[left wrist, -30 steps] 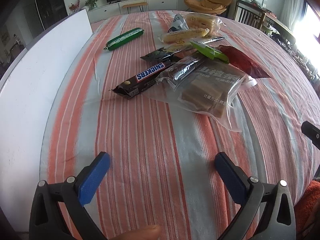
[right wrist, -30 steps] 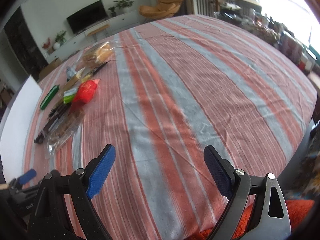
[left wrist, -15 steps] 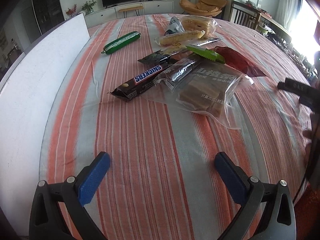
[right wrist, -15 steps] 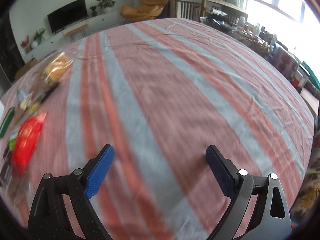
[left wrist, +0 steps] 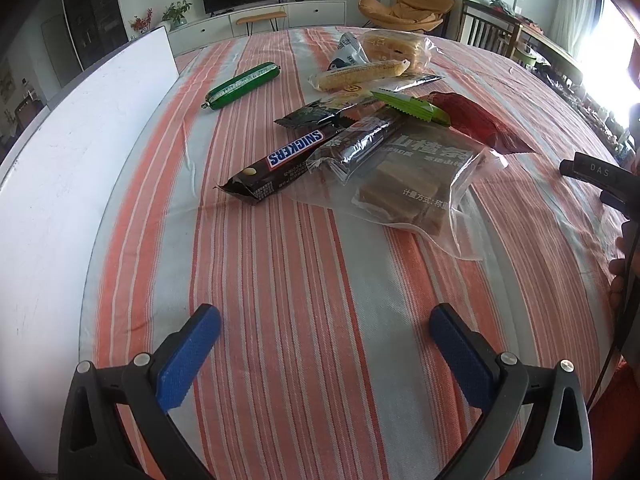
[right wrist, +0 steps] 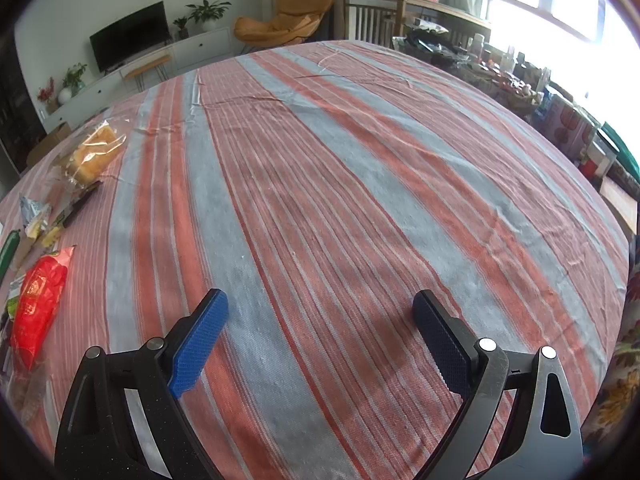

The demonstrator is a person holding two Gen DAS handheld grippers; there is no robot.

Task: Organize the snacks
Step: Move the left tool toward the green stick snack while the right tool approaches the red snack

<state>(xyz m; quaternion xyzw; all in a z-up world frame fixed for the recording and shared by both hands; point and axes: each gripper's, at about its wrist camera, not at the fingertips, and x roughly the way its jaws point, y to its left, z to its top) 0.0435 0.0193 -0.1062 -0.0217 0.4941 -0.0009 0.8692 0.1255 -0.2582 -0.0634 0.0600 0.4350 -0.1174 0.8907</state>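
A pile of snacks lies on the striped tablecloth ahead of my left gripper (left wrist: 324, 320), which is open and empty. It holds a Snickers bar (left wrist: 280, 160), a clear bag of brown cakes (left wrist: 416, 176), a red packet (left wrist: 476, 124), a green wrapper (left wrist: 408, 106), a corn cob pack (left wrist: 360, 74) and a bread bag (left wrist: 396, 46). A green sausage (left wrist: 242, 85) lies apart to the left. My right gripper (right wrist: 320, 308) is open and empty over bare cloth. In its view the red packet (right wrist: 36, 300) and bread bag (right wrist: 94, 152) sit at the left edge.
A white board (left wrist: 80, 152) stands along the table's left side. The right gripper's body (left wrist: 600, 176) shows at the right edge of the left wrist view. A cluttered sideboard (right wrist: 520, 80) lies beyond the table's far right edge.
My right gripper has swung to the right, so the snacks slid to the left edge of its view. The left gripper has barely moved. Both stayed open.
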